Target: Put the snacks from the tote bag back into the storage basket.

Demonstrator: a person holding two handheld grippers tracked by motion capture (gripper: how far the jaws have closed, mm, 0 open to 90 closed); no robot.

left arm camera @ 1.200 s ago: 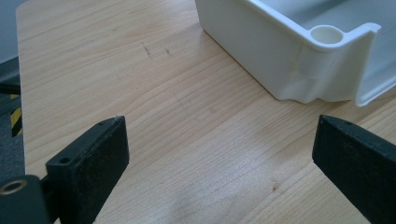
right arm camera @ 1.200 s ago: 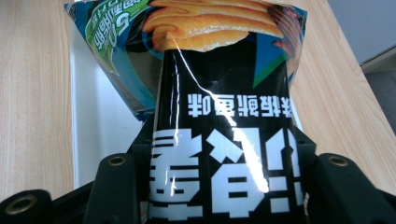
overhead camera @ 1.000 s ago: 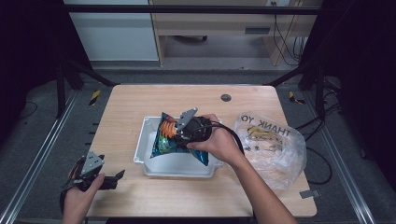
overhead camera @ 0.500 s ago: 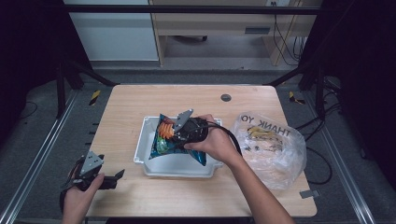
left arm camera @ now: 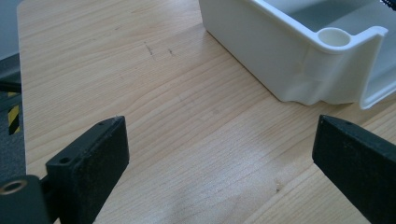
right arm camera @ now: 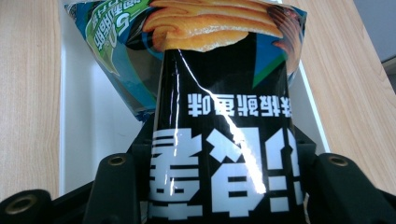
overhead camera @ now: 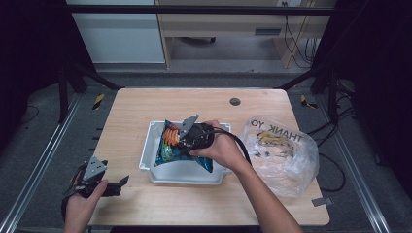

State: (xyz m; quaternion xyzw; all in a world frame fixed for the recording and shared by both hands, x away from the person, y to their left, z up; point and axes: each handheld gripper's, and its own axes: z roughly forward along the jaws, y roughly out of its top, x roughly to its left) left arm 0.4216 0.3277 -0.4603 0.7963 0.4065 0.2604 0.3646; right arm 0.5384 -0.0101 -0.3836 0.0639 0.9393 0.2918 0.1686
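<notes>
A chip bag (overhead camera: pixel 169 144), black and blue with orange chips printed on it, hangs tilted over the white bin (overhead camera: pixel 187 176). My right gripper (overhead camera: pixel 180 140) is shut on it, a hand wrapped around the gripper body. In the right gripper view the bag (right arm camera: pixel 224 116) is squeezed between the two black jaws of the gripper (right arm camera: pixel 224 191), with the bin's white floor (right arm camera: pixel 93 121) behind it. My left gripper (overhead camera: pixel 119 183) rests at the table's front left corner, open. Between its jaws (left arm camera: pixel 224 154) lies bare wood, and the bin's corner (left arm camera: pixel 285 65) stands ahead to the right.
A crumpled clear plastic bag (overhead camera: pixel 284 155) with printed lettering lies right of the bin. A small round grommet (overhead camera: pixel 235 101) sits near the table's far edge. Black frame posts stand at the table's back corners.
My right gripper has shifted slightly left over the bin with the chip bag still in it. The left gripper has stayed put.
</notes>
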